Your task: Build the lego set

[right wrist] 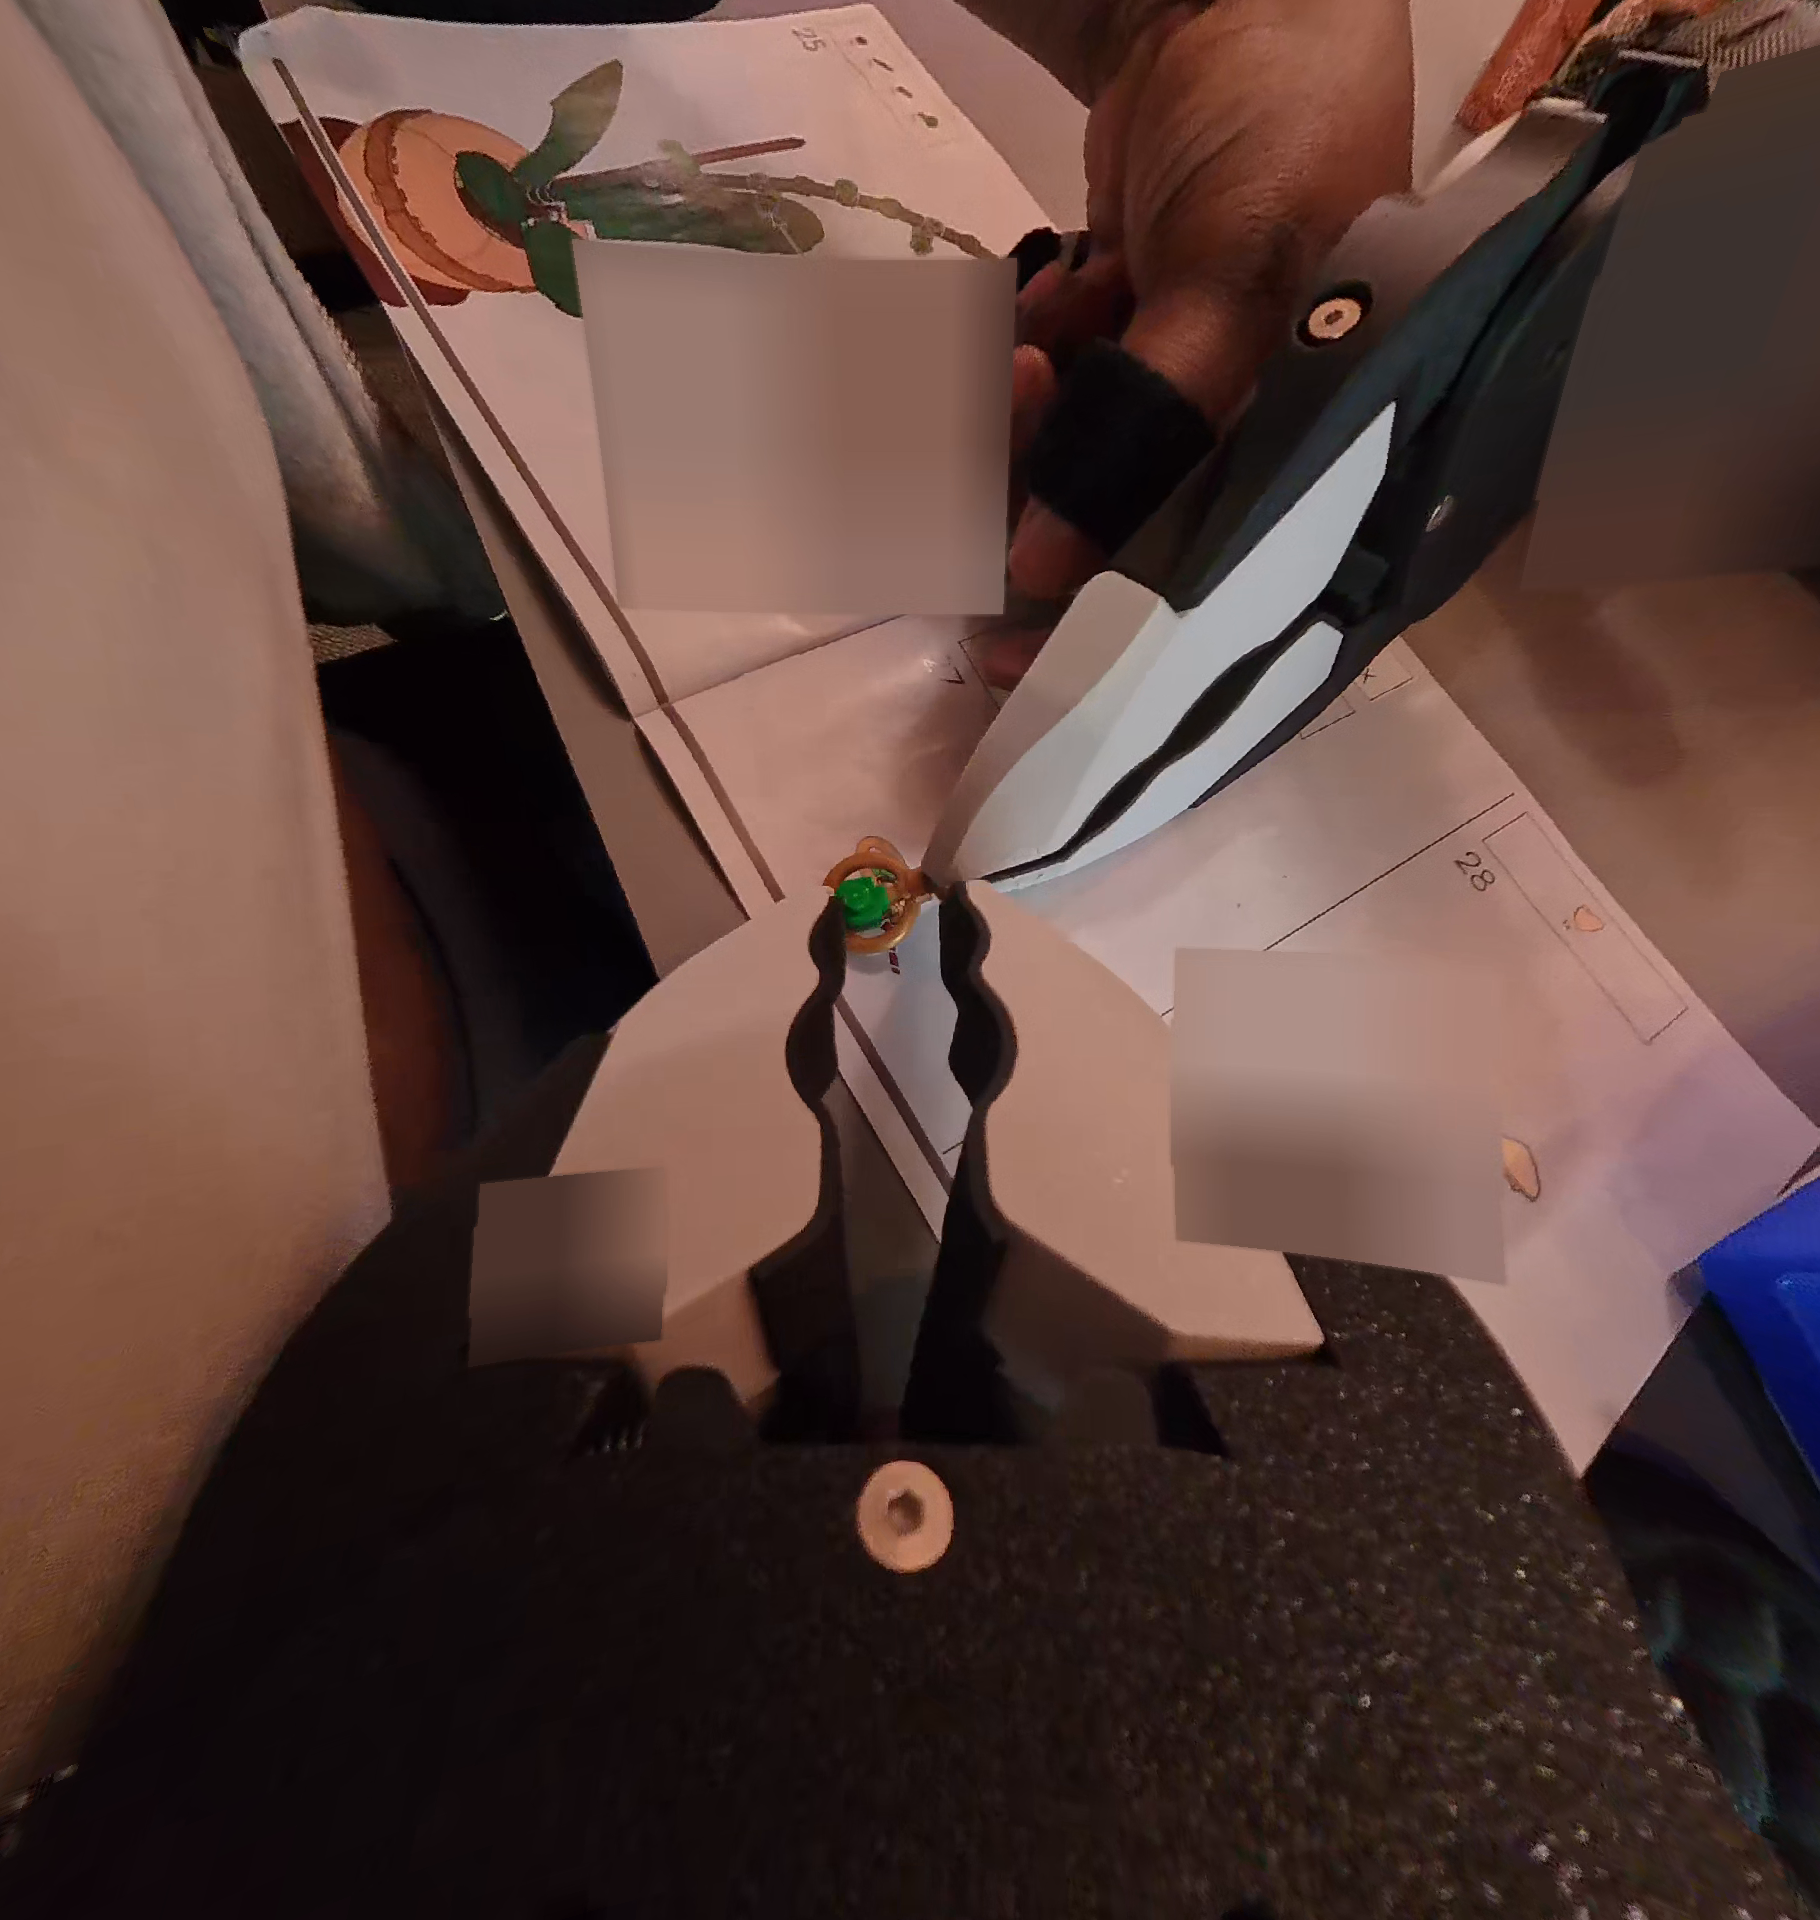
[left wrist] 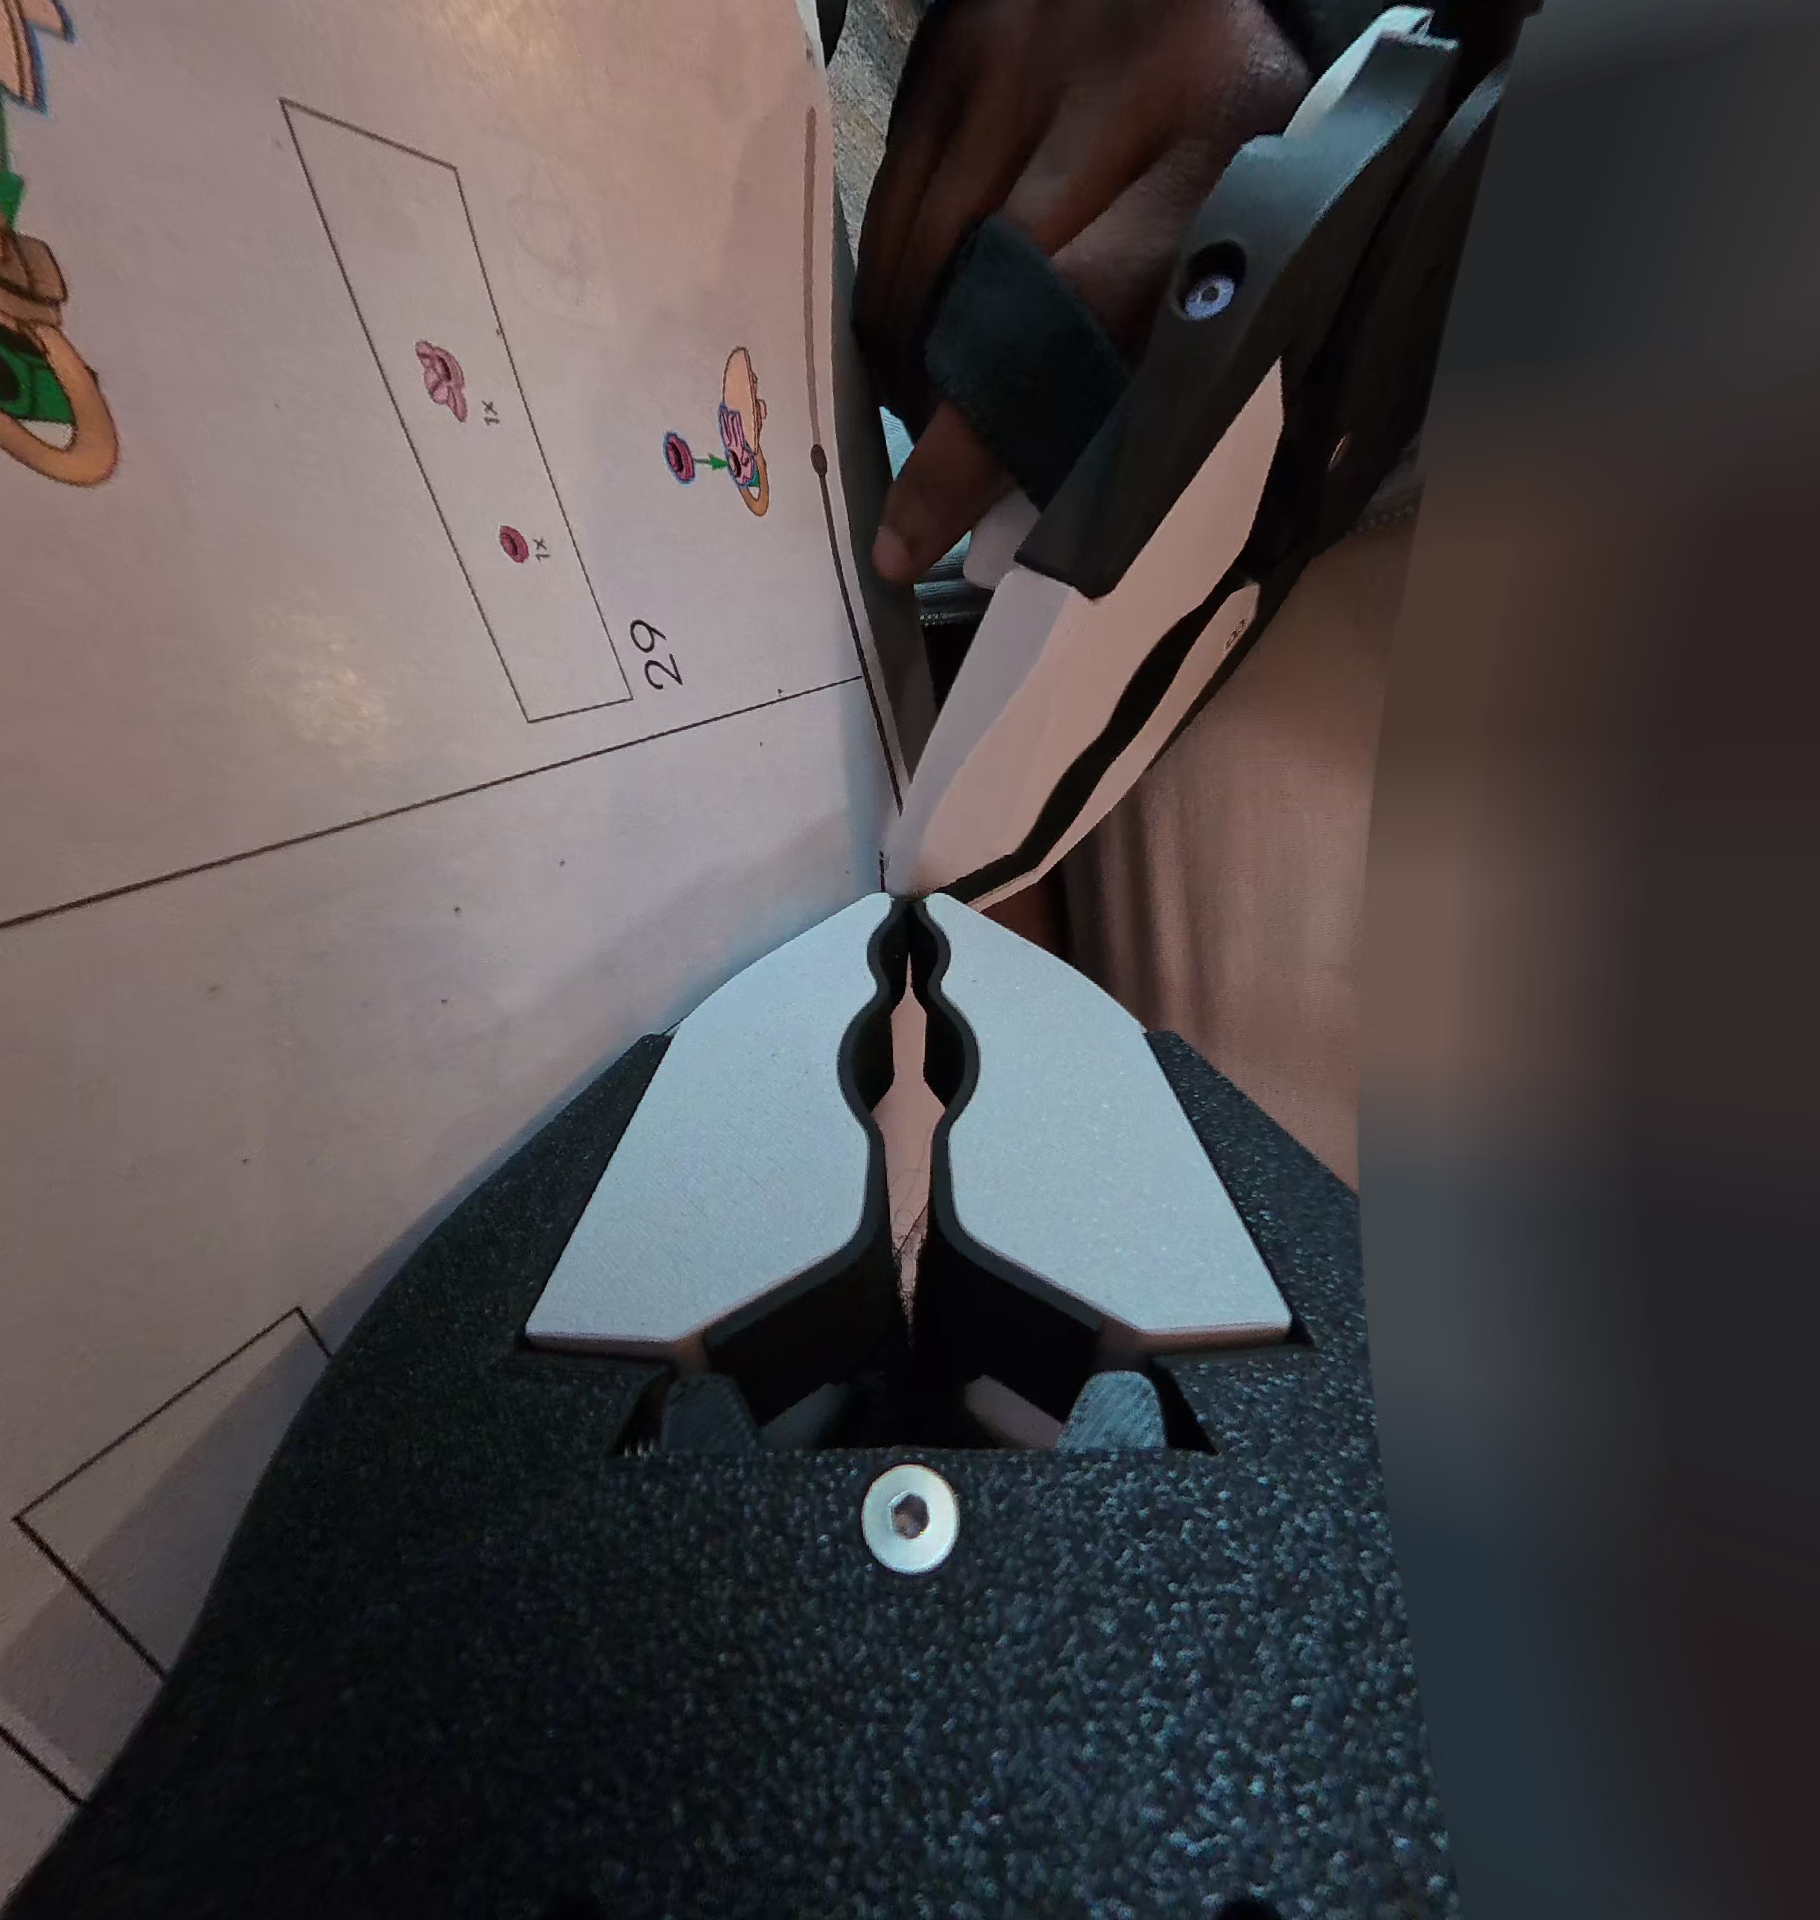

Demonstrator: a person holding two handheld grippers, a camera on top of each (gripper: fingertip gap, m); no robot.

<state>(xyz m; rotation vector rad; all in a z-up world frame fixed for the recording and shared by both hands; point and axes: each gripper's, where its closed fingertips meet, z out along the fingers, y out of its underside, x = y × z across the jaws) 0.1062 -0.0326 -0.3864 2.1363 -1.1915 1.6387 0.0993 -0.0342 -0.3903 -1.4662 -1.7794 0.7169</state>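
Lego instruction booklet (left wrist: 366,727) glossy paper, pinched by left gripper (left wrist: 906,909).

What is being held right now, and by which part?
A small green-and-gold lego piece: the left gripper seems to pinch its gold ring's edge. The right gripper is open around it.

We see the instruction booklet (left wrist: 386,582) cut off at nine o'clock, blue bin (right wrist: 1799,1340) cropped at three o'clock, page edge hidden between left gripper (left wrist: 904,909) tips.
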